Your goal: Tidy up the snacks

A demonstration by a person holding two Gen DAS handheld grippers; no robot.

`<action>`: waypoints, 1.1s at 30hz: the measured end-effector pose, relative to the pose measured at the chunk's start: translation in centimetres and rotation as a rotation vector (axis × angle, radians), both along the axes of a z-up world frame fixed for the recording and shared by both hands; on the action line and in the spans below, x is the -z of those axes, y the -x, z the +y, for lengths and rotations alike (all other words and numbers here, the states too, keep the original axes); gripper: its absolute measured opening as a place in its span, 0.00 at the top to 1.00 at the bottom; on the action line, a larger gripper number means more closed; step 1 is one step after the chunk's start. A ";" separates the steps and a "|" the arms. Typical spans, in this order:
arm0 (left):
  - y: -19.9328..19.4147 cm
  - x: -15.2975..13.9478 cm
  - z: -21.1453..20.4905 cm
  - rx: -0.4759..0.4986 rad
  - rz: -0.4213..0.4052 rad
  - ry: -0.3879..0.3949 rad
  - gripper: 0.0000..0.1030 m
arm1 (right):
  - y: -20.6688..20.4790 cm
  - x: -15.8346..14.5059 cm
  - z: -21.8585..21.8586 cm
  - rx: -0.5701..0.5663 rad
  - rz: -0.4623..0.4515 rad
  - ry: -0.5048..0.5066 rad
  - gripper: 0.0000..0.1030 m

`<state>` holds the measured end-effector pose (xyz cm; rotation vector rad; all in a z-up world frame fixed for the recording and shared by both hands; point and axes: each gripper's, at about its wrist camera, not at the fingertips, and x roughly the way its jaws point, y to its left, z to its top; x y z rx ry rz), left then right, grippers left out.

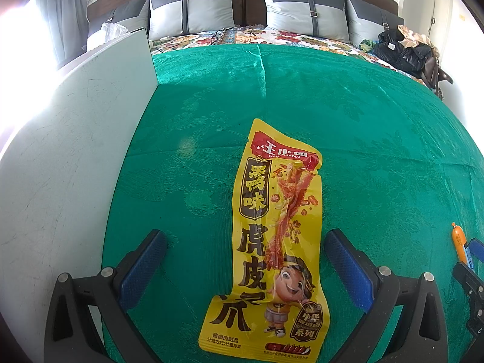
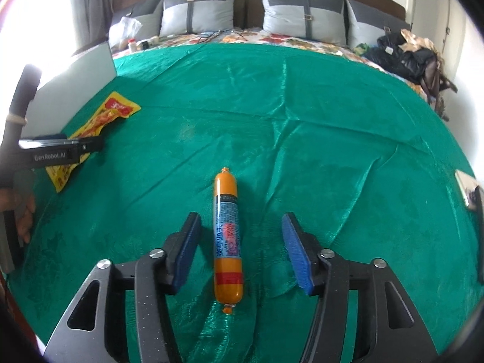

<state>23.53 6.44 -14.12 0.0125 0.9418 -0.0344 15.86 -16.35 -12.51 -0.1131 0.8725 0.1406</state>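
A long yellow snack packet (image 1: 272,242) with a cartoon child lies flat on the green cloth (image 1: 363,151). My left gripper (image 1: 245,236) stands open, one blue pad on each side of the packet, neither touching it. An orange sausage stick (image 2: 227,236) with a blue label lies lengthwise on the cloth between the fingers of my right gripper (image 2: 241,217). That gripper is open, with gaps between pads and sausage. In the right wrist view the packet (image 2: 115,112) shows at the left under the left gripper (image 2: 60,148). The sausage (image 1: 458,242) also shows at the left view's right edge.
A white board (image 1: 75,136) stands along the cloth's left side. Grey pillows (image 2: 302,9) line the headboard behind a flowered bedspread. Dark bags (image 2: 408,54) are piled at the back right. A flat phone-like thing (image 2: 466,190) lies at the right edge. A person's hand (image 2: 24,217) holds the left gripper.
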 end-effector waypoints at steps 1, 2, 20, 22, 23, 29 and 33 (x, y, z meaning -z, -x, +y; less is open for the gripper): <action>0.0 0.0 0.0 0.000 0.000 0.000 0.00 | 0.0 0.0 -0.2 0.001 0.003 -0.010 0.41; 0.0 0.0 0.0 0.000 0.000 0.000 0.00 | 0.0 0.1 -0.5 0.002 0.004 -0.021 0.41; -1.6 -1.9 -1.0 0.194 0.178 -0.014 0.56 | -3.9 -1.4 0.7 -0.080 0.285 0.024 0.84; -1.0 -2.4 -0.7 0.200 0.180 0.031 0.61 | -3.7 -2.1 -0.2 -0.055 0.309 -0.087 0.84; -0.6 -2.7 -0.3 0.188 0.177 0.068 0.62 | -3.3 -2.6 -0.9 -0.037 0.314 -0.161 0.84; 3.6 -6.0 2.4 0.102 0.114 0.399 0.62 | 0.5 -4.2 -4.4 0.071 0.288 -0.475 0.84; 7.3 -11.0 4.1 0.100 0.022 0.532 0.62 | 1.6 -6.3 -2.9 0.045 0.270 -0.505 0.84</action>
